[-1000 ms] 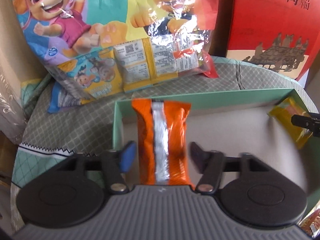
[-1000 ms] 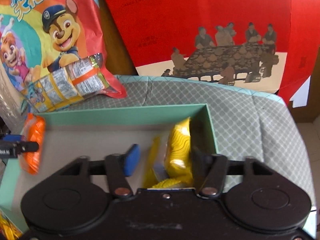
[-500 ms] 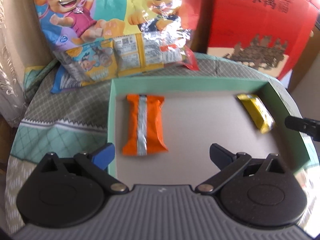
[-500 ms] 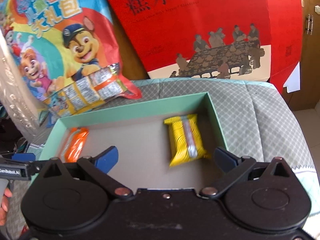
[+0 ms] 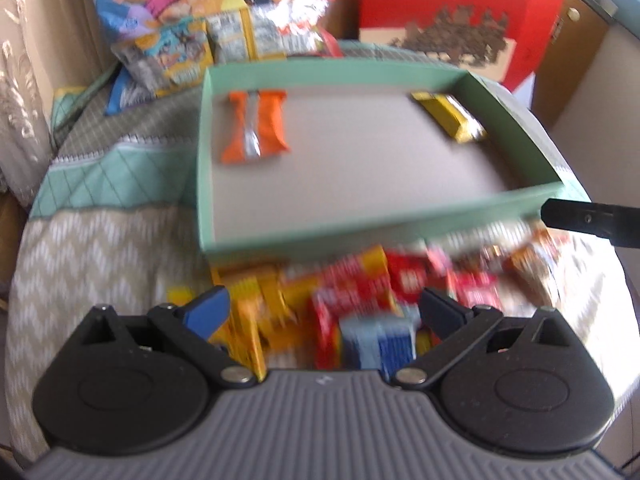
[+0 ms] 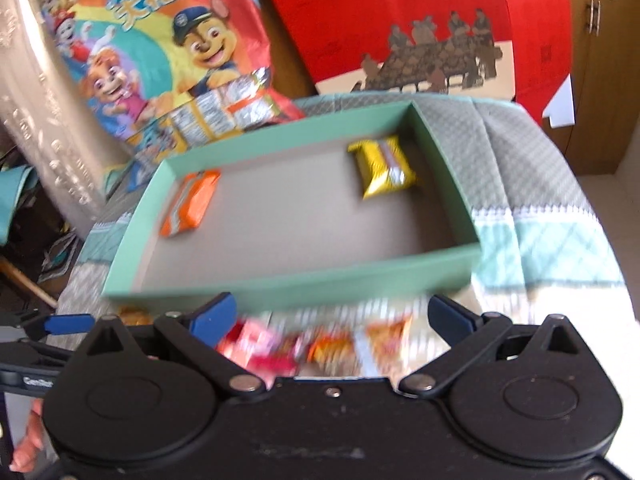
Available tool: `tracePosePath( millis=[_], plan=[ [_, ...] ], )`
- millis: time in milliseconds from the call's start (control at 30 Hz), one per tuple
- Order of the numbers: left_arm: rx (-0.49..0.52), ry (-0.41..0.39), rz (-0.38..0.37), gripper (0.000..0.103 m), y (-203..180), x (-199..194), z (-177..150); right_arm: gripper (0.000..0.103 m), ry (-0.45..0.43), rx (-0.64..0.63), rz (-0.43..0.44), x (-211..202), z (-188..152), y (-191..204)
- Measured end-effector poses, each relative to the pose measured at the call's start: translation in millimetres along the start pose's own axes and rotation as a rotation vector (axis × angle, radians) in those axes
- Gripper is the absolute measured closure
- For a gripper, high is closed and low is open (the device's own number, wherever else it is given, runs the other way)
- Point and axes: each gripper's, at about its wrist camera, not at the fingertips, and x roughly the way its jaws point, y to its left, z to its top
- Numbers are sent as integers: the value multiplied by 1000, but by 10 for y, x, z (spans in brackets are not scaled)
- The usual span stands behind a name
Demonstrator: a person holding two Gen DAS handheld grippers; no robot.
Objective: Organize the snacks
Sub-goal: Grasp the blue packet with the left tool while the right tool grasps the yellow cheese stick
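Note:
A mint-green shallow box lies on a quilted cloth. An orange snack packet lies in its far left corner. A yellow snack packet lies in its far right corner. A blurred pile of red, yellow and blue snack packets lies in front of the box. My left gripper is open and empty above the pile. My right gripper is open and empty above the pile's right part.
A large cartoon-dog snack bag and a red gift box stand behind the green box. A wooden cabinet is at the far right. The right gripper's finger shows in the left wrist view.
Both grippers let go of their packets in the box, opened wide and pulled back toward me. They now sit over the pile in front of the box.

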Motion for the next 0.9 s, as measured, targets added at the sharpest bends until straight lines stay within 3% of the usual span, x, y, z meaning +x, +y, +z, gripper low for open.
tracePosePath(
  millis=[200, 367, 467, 667, 733, 800, 900],
  plan=[
    [12, 37, 0, 0, -96, 0, -348, 0, 38, 14, 35, -201, -434, 59],
    [14, 39, 11, 1, -157, 40, -456, 16, 107, 57, 51, -217, -791, 37],
    [21, 45, 18, 8, -207, 88, -464, 23, 135, 77, 75, -208, -971, 18],
    [53, 49, 19, 24, -392, 195, -445, 42, 159, 89, 100, -208, -1217, 16],
    [74, 39, 19, 50, -440, 207, -459, 52, 169, 91, 111, -188, -1251, 32],
    [73, 32, -7, 66, -437, 195, -462, 58, 178, 77, 117, -163, -1281, 64],
    [80, 32, -1, 66, -402, 175, -471, 61, 181, 40, 118, -150, -1296, 136]
  ],
)
